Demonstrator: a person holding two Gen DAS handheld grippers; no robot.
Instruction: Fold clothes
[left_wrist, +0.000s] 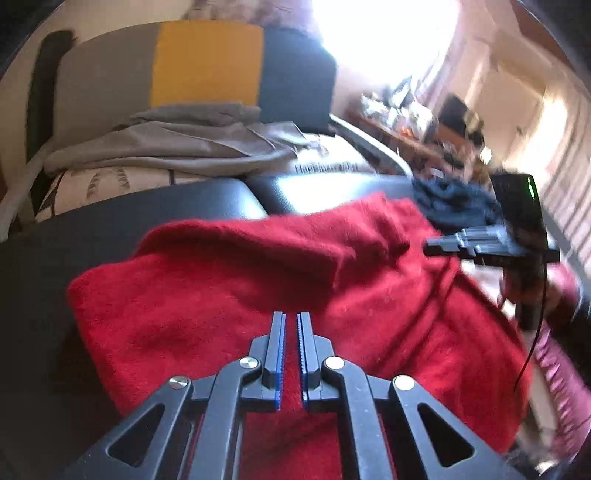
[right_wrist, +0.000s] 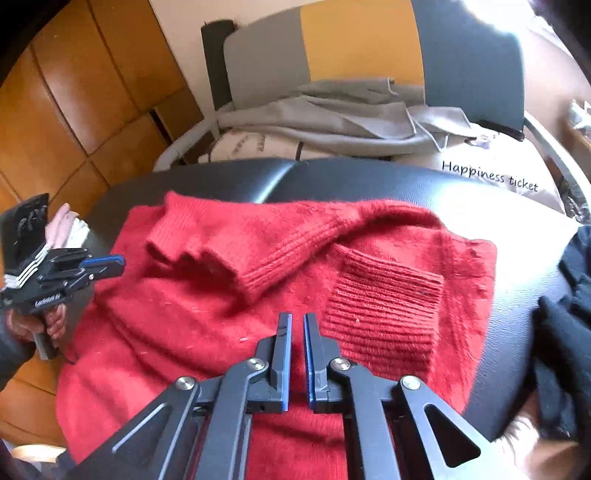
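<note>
My left gripper (left_wrist: 291, 314) hangs over the near part of the red sweater (right_wrist: 280, 258), its jaws drawn almost together with only a thin slit between the blue pads, and nothing caught in that slit; the cloth lies below the tips, and I cannot tell whether they brush it. From the right wrist view that same gripper shows at the left edge, its jaws clenched, the hand (right_wrist: 55, 321) wrapped round its grip, out past the sweater's left side.

My right gripper (right_wrist: 297, 315) is in the same state: jaws pinched nearly closed, empty, poised above the sweater's middle just left of the ribbed hem panel (right_wrist: 384, 314). In the left wrist view it juts in from the right, over the sweater's far right part.

The sweater lies spread on a black padded seat (right_wrist: 369, 177) with a glossy, leather-like skin. One sleeve is folded across the chest, its ribbed cuff (right_wrist: 255, 284) pointing toward me, and the ribbed panel lies flat on the right half. A dark garment (right_wrist: 565, 332) is bunched on the seat at the right edge, just beside the sweater.

Behind the seat, a grey garment (right_wrist: 332, 114) is heaped on a pale cushion printed with "Happiness ticket" (right_wrist: 491, 175), against a chair back (right_wrist: 362, 40) in grey, yellow and dark blue blocks. To the left the floor is orange-brown wooden parquet (right_wrist: 74, 110). To the right, the left wrist view shows a glaring bright window (left_wrist: 384, 33) and a cluttered, blurred wooden shelf (left_wrist: 413, 129).
</note>
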